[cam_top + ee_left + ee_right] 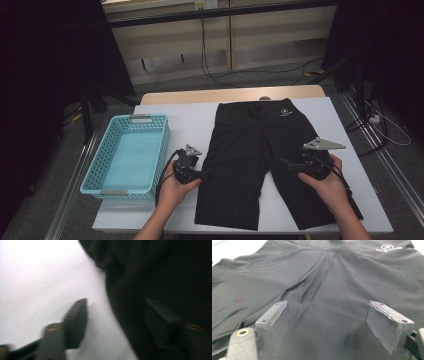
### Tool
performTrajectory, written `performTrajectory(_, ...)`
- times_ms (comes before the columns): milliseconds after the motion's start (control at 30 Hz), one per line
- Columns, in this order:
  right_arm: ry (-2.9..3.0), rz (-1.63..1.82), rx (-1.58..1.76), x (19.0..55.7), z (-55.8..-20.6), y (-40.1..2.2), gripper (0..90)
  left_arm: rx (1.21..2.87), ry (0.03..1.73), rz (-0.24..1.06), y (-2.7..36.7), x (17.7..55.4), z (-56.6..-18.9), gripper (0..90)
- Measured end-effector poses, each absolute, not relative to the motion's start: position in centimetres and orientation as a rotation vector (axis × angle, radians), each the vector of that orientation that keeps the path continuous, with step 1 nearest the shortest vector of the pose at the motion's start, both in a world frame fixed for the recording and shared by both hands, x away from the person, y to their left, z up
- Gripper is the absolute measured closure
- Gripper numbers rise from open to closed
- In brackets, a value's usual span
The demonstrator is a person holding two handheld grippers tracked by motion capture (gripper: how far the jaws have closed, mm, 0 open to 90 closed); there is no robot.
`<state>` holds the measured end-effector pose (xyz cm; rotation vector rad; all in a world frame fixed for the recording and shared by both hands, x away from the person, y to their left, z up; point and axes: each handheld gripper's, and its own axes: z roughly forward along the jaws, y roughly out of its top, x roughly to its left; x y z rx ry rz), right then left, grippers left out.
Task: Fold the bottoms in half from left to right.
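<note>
A pair of black shorts (255, 150) lies flat on the white table (190, 115), waistband at the far side, a small white logo (388, 247) near it. My left gripper (202, 175) sits at the outer edge of the shorts' left leg. In the blurred left gripper view (117, 315) its jaws stand apart, one over bare table, the other over the black cloth (162, 277), with the hem edge between them. My right gripper (285, 162) rests over the right leg; its jaws (328, 317) are wide apart above the fabric (324, 277), gripping nothing.
A light blue perforated basket (148, 119) stands on the table's left part, with nothing in it, close to my left hand. Dark equipment flanks the table, and cables run across the floor beyond its far edge.
</note>
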<state>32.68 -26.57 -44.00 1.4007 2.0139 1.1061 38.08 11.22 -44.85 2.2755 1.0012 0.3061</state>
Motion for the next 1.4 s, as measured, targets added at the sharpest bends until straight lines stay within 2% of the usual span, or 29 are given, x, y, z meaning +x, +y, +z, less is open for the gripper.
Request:
performTrajectory(200, 2.021, 1.102, 1.399, 32.8, -44.1, -26.3, 18.5, 2.274, 1.008, 0.305, 10.6, 37.5, -44.7, 59.6)
performTrajectory(400, 2.034, 1.103, 1.391, 32.8, -44.1, -25.8, 18.5, 2.251, 1.056, 0.252, 10.6, 37.4, -44.6, 70.7)
performTrajectory(500, 2.039, 1.104, 1.388, 32.8, -44.1, -25.7, 18.5, 2.227, 1.081, 0.204, 10.7, 37.5, -44.6, 77.6)
performTrajectory(533, 2.040, 1.105, 1.385, 32.9, -44.1, -25.7, 18.5, 2.218, 1.091, 0.169, 10.7, 37.6, -44.6, 79.7)
performTrajectory(567, 2.040, 1.105, 1.386, 32.9, -44.1, -25.6, 18.5, 2.199, 1.099, 0.095, 10.7, 37.6, -44.7, 85.6)
performTrajectory(600, 2.041, 1.106, 1.385, 32.9, -44.1, -25.6, 18.5, 2.198, 1.096, 0.081, 10.6, 37.5, -44.7, 86.9)
performTrajectory(833, 2.043, 1.112, 1.381, 32.8, -44.1, -25.6, 18.4, 2.199, 1.069, 0.096, 10.6, 37.3, -44.3, 86.2)
performTrajectory(933, 2.041, 1.117, 1.383, 32.7, -44.0, -25.6, 18.4, 2.196, 1.062, 0.119, 10.8, 37.3, -44.4, 77.1)
performTrajectory(967, 2.041, 1.117, 1.382, 32.7, -44.0, -25.7, 18.4, 2.203, 1.059, 0.143, 11.0, 37.4, -44.4, 71.2)
performTrajectory(1167, 2.045, 1.116, 1.381, 32.7, -44.1, -25.5, 18.3, 2.213, 1.047, 0.166, 11.3, 36.8, -44.6, 62.9)
performTrajectory(1400, 2.060, 1.111, 1.373, 33.0, -44.3, -24.7, 18.2, 2.250, 1.037, 0.219, 10.1, 36.0, -44.6, 74.5)
